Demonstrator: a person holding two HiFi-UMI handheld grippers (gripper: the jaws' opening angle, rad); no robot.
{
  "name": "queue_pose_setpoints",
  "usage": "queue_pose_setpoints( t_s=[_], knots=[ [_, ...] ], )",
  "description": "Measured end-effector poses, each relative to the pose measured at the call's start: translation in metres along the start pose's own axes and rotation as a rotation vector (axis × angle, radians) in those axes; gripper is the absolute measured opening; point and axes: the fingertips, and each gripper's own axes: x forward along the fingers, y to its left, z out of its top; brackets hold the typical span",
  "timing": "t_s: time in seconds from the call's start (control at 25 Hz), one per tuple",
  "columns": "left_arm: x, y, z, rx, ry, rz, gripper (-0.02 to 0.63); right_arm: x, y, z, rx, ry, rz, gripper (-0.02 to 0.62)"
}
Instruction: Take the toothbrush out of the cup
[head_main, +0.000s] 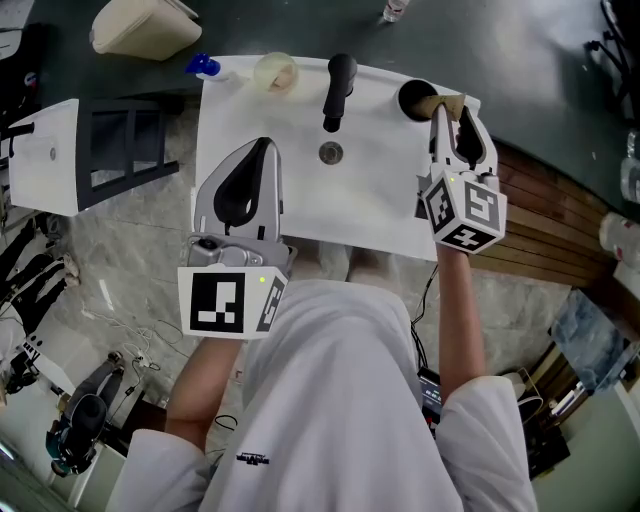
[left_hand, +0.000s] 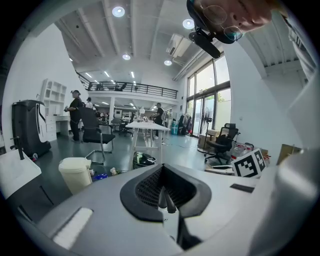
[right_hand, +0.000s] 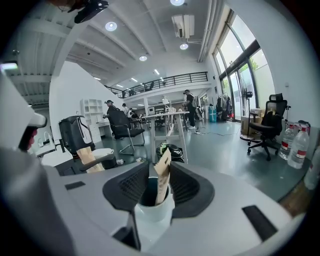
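One toothbrush (right_hand: 161, 176) stands in the cup (right_hand: 151, 216) between the spread right gripper (right_hand: 158, 166); left gripper (left_hand: 163, 176) pressed together

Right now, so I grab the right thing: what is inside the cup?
A toothbrush in a brown paper sleeve stands in the white cup, sticking up past its rim. Its lower end is hidden in the dark interior; the sleeve covers the brush.

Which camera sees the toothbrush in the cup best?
The right gripper view: the toothbrush, in a brown wrapper, sticks up from the white cup right between that gripper's open jaws. The head view shows it small and from above, at the tips of the right gripper. The left gripper view doesn't show it at all.
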Motion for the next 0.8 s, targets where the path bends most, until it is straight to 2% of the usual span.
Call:
queue_pose_setpoints(
  t_s=[0.4, 0.6, 0.8],
  knots=[
    [-0.022, -0.001, 0.013, 0.012, -0.032, -0.01, 0.005, -0.043, 0.011, 0.042, -0.038, -0.061, 0.006, 0.097],
    [-0.033, -0.002, 0.021, 0.014, -0.055, -0.016, 0.005, -0.072, 0.014, 0.066, -0.065, -0.093, 0.007, 0.055],
    [-0.043, -0.001, 0.03, 0.02, -0.076, -0.031, 0.005, -0.095, 0.031, 0.081, -0.063, -0.083, 0.065, 0.023]
  ],
)
